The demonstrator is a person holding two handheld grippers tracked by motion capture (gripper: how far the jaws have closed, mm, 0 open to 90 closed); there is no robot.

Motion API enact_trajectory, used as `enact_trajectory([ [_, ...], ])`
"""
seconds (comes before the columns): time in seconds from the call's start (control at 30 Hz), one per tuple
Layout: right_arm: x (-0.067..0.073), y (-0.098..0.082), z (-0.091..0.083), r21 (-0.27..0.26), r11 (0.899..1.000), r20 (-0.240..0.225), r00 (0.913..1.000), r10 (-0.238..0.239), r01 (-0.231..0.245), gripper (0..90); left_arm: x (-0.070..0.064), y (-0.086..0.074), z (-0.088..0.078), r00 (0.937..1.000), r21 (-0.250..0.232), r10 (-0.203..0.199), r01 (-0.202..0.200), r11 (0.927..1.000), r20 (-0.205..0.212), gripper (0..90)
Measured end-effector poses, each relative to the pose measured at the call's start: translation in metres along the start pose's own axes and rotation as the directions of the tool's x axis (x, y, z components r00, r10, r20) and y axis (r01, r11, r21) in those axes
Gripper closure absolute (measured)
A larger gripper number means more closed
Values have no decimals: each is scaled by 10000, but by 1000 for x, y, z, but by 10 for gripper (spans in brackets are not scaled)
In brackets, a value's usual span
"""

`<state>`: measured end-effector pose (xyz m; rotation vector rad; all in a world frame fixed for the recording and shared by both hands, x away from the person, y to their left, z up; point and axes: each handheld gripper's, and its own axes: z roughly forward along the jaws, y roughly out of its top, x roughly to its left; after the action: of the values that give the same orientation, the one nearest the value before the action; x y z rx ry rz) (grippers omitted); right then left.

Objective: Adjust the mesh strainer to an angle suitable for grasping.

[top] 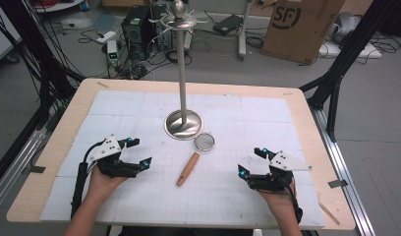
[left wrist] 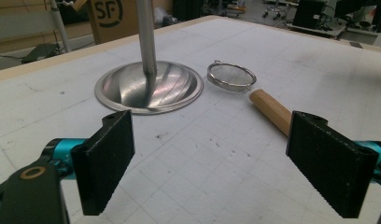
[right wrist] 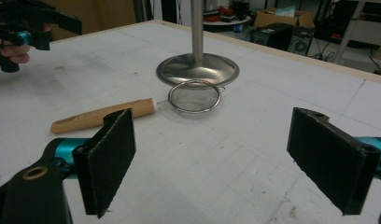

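Behind table (top: 306,105): cardboard box (top: 300,24), cables

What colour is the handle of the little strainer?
Light brown wood; the strainer handle shows best in the right gripper view.

Between your left gripper (top: 135,154) and right gripper (top: 251,161) the mat (top: 139,196) lies bare on the near side. Ahead, the strainer (top: 195,157) lies slantwise in the middle, its mesh bowl just beside the stand (top: 183,123), whose tall pole blocks the centre; either side of the stand is open.
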<state>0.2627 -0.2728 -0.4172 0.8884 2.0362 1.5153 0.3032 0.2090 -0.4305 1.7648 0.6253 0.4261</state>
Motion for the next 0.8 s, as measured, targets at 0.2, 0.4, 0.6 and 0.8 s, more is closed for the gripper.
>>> enact_trajectory([
  [0.2,-2,-3,-3,69,9999,50,9999,150,-150,144,0,-1,2,10000,-3,-38,38,10000,-88,159],
  [0.4,-5,-4,-4,148,9991,124,9992,388,-390,143,-1,0,3,9998,58,-214,214,9998,-25,159],
  [0.6,-4,-8,-1,510,9981,46,9994,355,-357,143,-1,2,2,9973,-247,-732,735,9970,109,160],
  [0.8,-8,-10,-4,564,9969,122,9984,546,-552,143,-3,3,8,9973,154,-720,718,9973,146,160],
])
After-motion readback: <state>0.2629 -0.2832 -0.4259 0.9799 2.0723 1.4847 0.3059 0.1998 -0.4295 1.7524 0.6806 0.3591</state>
